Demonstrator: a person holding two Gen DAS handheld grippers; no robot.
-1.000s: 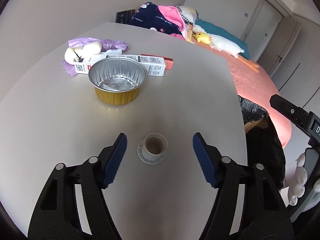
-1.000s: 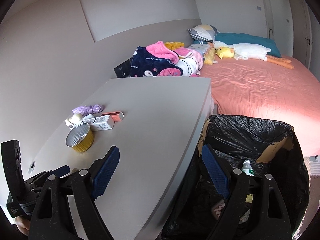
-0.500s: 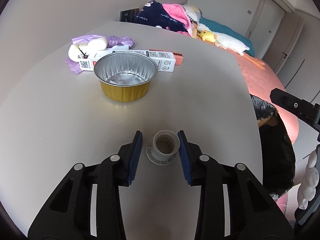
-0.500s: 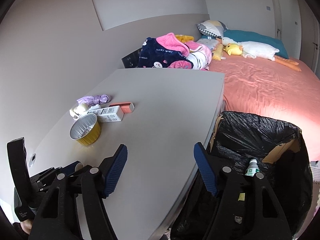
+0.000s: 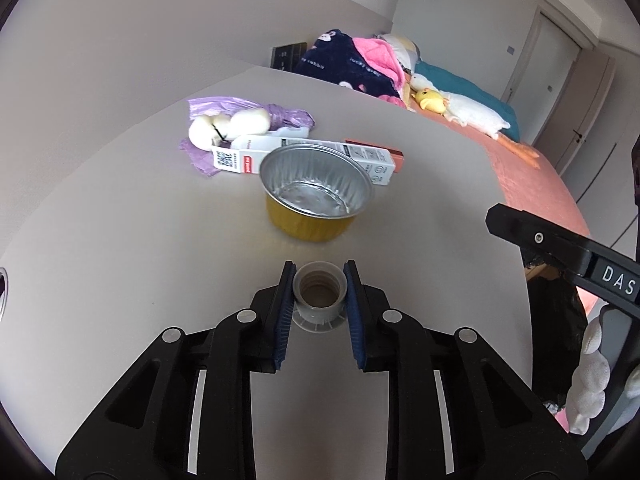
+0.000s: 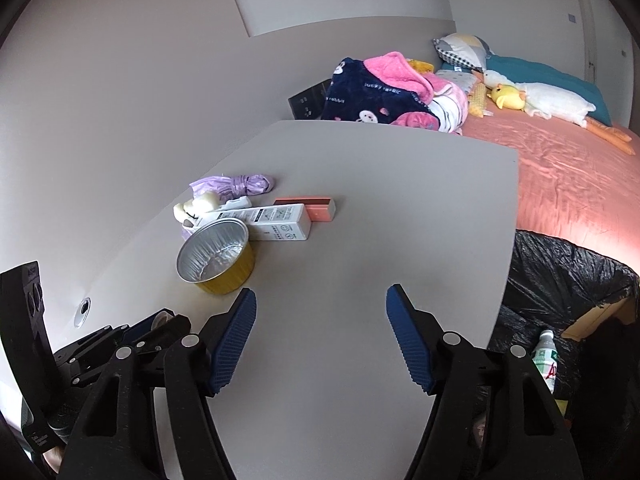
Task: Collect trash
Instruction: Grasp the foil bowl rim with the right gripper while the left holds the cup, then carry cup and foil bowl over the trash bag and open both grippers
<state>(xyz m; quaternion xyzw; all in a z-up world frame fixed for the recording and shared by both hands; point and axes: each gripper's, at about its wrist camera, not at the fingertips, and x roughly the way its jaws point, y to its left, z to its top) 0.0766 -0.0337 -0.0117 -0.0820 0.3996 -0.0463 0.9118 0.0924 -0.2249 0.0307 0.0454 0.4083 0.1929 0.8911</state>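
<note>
Left wrist: left gripper (image 5: 319, 288) jaws clamp the plastic spout (image 5: 319, 295), right gripper (image 6: 321, 309) gapes empty; foil cup (image 5: 316, 192), cartons (image 5: 304, 157) left (bottle (image 6: 546, 356) already binned).

The left gripper (image 5: 319, 282) clamps a small grey plastic cap (image 5: 319, 295) on the table (image 5: 120, 216), near a foil cup (image 5: 316, 196).

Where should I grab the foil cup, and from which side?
Take the foil cup by its rolled rim, one finger inside and one outside, coming down onto the near edge. It stands upright and open, probably too wide for the jaws. The box lies close behind; the near side is clear.
</note>
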